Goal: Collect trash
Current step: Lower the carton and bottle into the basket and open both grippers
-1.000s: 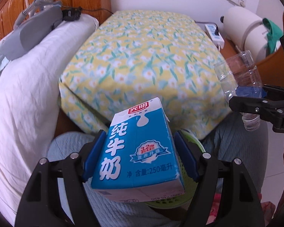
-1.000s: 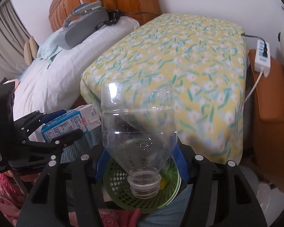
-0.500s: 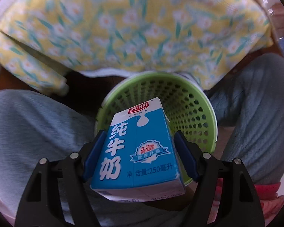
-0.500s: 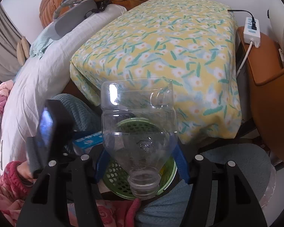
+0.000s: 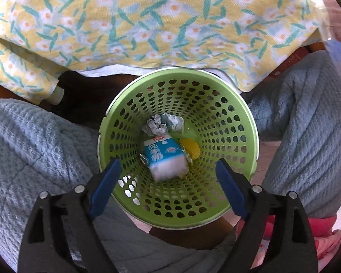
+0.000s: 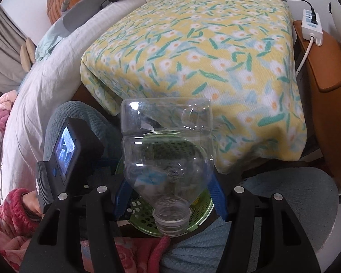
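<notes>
A green perforated basket (image 5: 218,104) stands between the person's knees. A blue and white milk carton (image 5: 164,158) lies inside it, blurred, with crumpled paper (image 5: 163,124) and a yellow piece (image 5: 191,147). My left gripper (image 5: 166,177) is open and empty above the basket. My right gripper (image 6: 168,191) is shut on a clear plastic bottle (image 6: 167,150), neck toward the camera, held above the basket (image 6: 200,216). The left gripper's body (image 6: 66,157) shows at the left in the right wrist view.
A yellow floral cover (image 6: 204,45) lies over a table behind the basket. A white quilt (image 6: 45,86) lies at the left. A wooden stand with a power strip (image 6: 311,25) is at the right. The person's blue-clad legs (image 5: 34,150) flank the basket.
My left gripper has opened and let go of the milk carton, which has dropped into the basket. My right gripper has held the bottle and shifted slightly closer to the basket.
</notes>
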`<state>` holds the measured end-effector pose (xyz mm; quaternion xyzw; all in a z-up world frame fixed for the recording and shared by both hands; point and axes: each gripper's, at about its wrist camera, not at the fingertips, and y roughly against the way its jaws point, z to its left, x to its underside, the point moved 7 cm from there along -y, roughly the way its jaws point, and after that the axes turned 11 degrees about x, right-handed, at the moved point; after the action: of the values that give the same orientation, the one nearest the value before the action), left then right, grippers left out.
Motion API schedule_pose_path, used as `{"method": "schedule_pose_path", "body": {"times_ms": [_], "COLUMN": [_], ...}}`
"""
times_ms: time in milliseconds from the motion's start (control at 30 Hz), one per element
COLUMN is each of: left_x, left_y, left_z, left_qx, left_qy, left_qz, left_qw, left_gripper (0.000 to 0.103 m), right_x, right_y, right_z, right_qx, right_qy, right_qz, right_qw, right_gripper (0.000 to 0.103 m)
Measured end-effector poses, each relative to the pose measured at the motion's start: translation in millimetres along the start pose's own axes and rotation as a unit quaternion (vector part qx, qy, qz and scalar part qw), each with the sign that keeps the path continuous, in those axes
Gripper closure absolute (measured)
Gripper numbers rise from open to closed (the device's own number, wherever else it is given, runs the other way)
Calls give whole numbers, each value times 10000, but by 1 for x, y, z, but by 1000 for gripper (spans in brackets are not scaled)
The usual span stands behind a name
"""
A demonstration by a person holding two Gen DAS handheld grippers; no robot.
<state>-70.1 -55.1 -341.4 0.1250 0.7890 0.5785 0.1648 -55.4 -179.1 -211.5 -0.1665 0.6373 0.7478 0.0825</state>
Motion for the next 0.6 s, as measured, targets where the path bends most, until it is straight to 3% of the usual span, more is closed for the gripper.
{"method": "schedule_pose_path", "body": {"times_ms": [133, 200, 367, 500, 600], "left_x": [-4, -8, -16, -21, -24], "left_y": [24, 46, 123, 165, 178], "left_z": [2, 2, 10, 18, 21], "left_qx": [-121, -154, -697, -1147, -1247], "left_qy": [41, 72, -5, 3, 55], "left_qz": [-295, -620, -1671, -2171, -2332], "left_qw": [9995, 9979, 9835, 9694, 9644], "left_gripper": [19, 18, 8, 8, 8], "right_x": [1, 1, 5, 12, 22], "right_y": [-1, -1, -8, -22, -38], "right_z": [0, 0, 4, 13, 24], "right_qx": [40, 58, 125, 150, 127], "right_qy": [8, 17, 124, 282, 449], "right_qz": [34, 38, 131, 309, 483], "right_qw": [10000, 10000, 9998, 9990, 9977], "right_gripper": [42, 42, 42, 42, 42]}}
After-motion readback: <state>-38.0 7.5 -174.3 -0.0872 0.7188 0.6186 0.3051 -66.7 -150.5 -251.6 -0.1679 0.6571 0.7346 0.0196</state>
